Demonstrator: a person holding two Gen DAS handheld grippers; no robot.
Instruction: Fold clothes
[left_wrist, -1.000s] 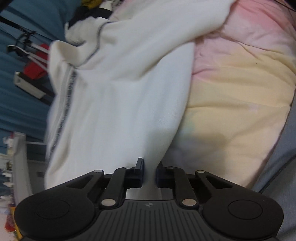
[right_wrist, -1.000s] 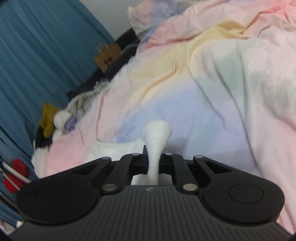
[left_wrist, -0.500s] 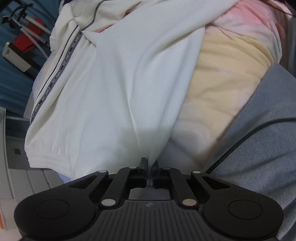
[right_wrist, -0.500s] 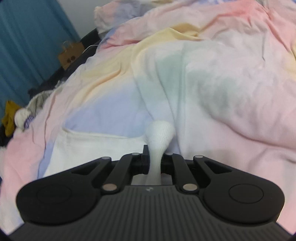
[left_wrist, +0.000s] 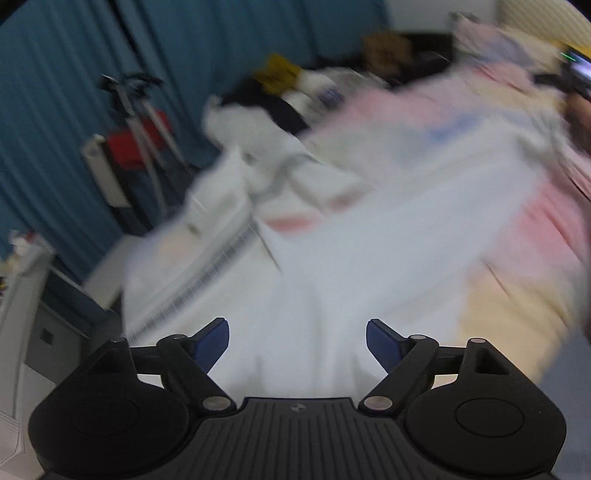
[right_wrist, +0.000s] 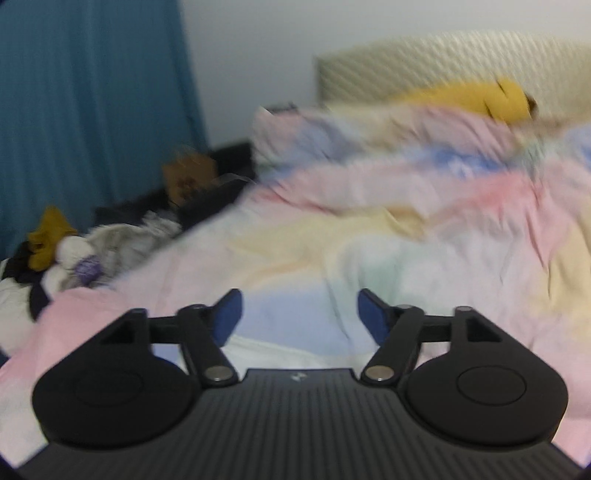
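A white garment (left_wrist: 362, 258) with a thin dark stripe along one seam lies spread on the pastel bedspread (left_wrist: 517, 295). The left wrist view is blurred by motion. My left gripper (left_wrist: 297, 345) is open and empty just above the near part of the garment. My right gripper (right_wrist: 298, 317) is open and empty over the bedspread (right_wrist: 406, 229); a white edge of the garment (right_wrist: 280, 352) shows just under its fingers.
A pile of other clothes (right_wrist: 66, 258) lies at the bed's left edge, also seen in the left wrist view (left_wrist: 280, 92). Blue curtains (right_wrist: 92, 110), a tripod (left_wrist: 144, 122) and a grey cabinet (left_wrist: 33, 314) stand to the left. A yellow plush (right_wrist: 491, 98) lies by the headboard.
Both grippers have opened and let go of the white garment, which now lies on the bed. Both have pulled back and tilted up, so more of the room shows.
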